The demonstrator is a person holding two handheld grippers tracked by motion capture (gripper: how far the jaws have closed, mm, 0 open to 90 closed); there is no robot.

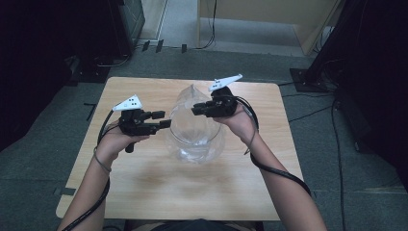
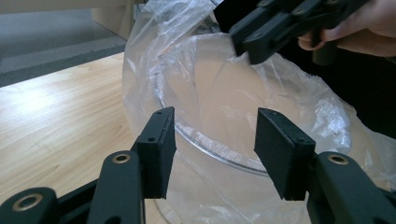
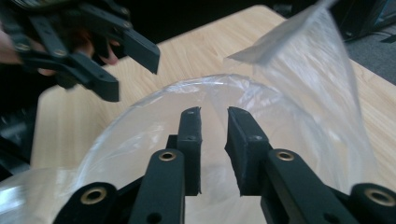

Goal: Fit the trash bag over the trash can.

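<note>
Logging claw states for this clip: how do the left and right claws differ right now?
The left claw stands wide open at the near side of the clear plastic bag; the right claw is nearly closed, a narrow gap left, with nothing visibly pinched. In the high view the left claw sits at the bag's left edge, the right claw above its mouth. Both are black, hand-held, pointing toward the bag.
</note>
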